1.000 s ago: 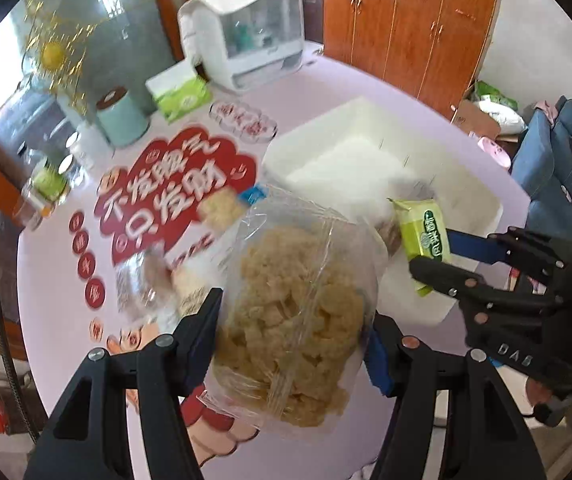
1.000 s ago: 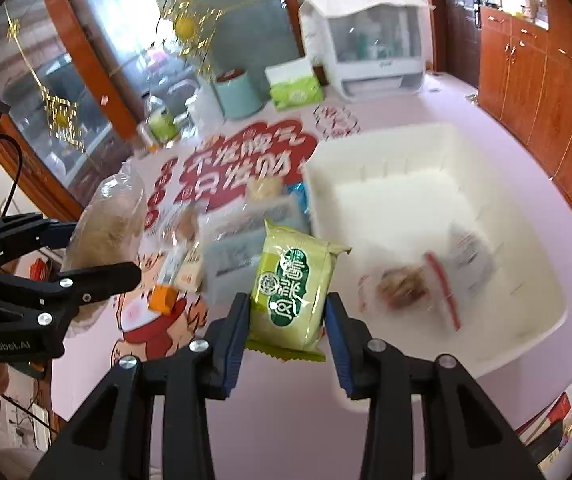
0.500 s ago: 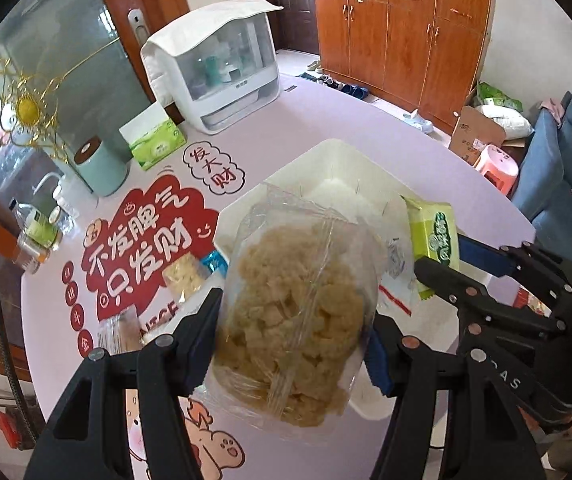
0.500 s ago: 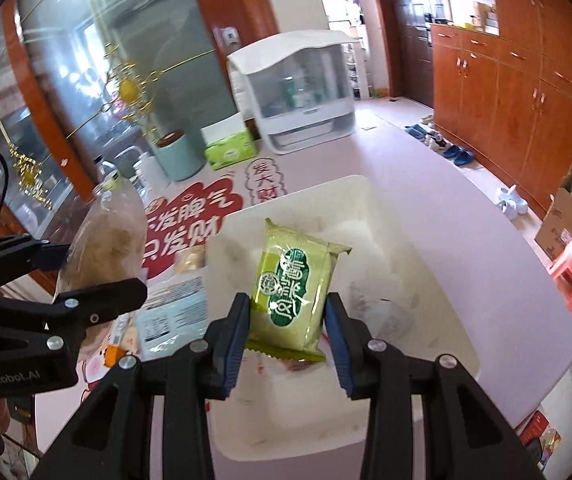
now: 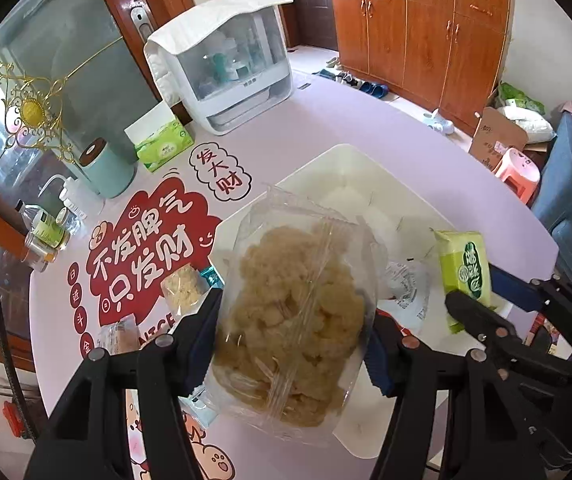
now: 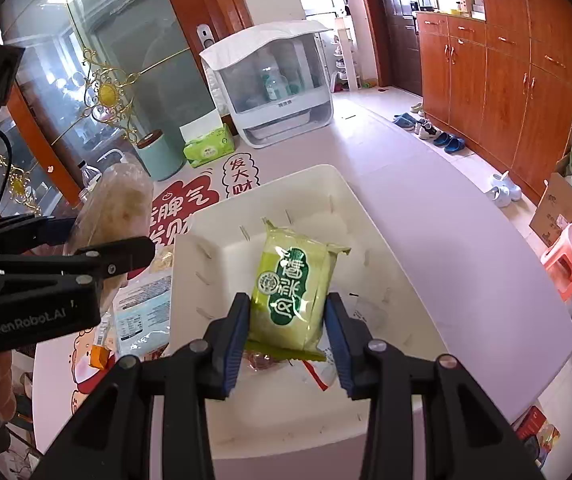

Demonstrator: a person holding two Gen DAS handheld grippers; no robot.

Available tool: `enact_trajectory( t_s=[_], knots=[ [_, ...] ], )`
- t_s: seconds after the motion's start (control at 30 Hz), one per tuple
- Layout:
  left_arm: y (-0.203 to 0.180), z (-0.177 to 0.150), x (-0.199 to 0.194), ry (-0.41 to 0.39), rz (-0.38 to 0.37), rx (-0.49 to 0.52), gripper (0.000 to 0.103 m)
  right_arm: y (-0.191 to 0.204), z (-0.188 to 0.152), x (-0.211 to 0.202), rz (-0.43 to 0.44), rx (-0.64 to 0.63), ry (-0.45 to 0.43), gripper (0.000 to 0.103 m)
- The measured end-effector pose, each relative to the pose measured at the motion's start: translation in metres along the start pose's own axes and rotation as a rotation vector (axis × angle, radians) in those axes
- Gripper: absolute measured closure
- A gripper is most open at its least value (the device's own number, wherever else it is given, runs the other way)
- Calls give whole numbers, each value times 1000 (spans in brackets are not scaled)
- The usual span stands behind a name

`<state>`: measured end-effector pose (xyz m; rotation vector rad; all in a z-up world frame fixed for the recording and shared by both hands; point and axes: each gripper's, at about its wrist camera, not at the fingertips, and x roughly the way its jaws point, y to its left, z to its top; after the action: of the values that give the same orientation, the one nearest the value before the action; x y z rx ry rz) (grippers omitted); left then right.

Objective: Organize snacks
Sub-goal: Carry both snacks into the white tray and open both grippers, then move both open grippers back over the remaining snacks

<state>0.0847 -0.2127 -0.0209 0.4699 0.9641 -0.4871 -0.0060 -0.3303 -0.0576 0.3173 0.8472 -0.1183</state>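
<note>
The left tool (image 5: 291, 344) pinched a clear bag of beige puffed snacks (image 5: 293, 312) above the near edge of the white bin (image 6: 341, 184) on the pink tabletop (image 5: 317, 120). The right tool (image 6: 286, 328) pinched a green snack packet (image 6: 291, 292) over the bin's inside, where another wrapped snack (image 5: 405, 288) lay.

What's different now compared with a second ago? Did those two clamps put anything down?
Nothing was put down. Both hands carried their snacks sideways from over the red-printed mat to above the white bin. The left gripper still clamps the clear bag of crumbly snack, the right gripper the green packet. The wrappers in the bin lie as before.
</note>
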Motion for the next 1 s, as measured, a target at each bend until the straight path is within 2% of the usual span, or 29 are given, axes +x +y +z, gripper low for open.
enact_trajectory(
  t_s=[0.23,0.33,0.37,0.43,0.63,1.0],
  knots=[
    [1,-5,6,17,12,-8,39,-1,0,-1,-16,-11,-14,64],
    [4,-6,3,0,12,-26,9,-2,-2,0,2,-5,-6,62],
    [5,-6,1,-12,17,-33,8,-3,-3,0,8,0,-2,61],
    [7,-7,-4,-26,29,-39,8,-3,-4,-1,6,3,-1,56],
    [11,-13,-3,-4,23,-49,8,-2,-9,-2,7,4,9,55],
    [6,-26,-15,-14,32,-47,8,7,-19,-3,12,-16,23,55]
  ],
)
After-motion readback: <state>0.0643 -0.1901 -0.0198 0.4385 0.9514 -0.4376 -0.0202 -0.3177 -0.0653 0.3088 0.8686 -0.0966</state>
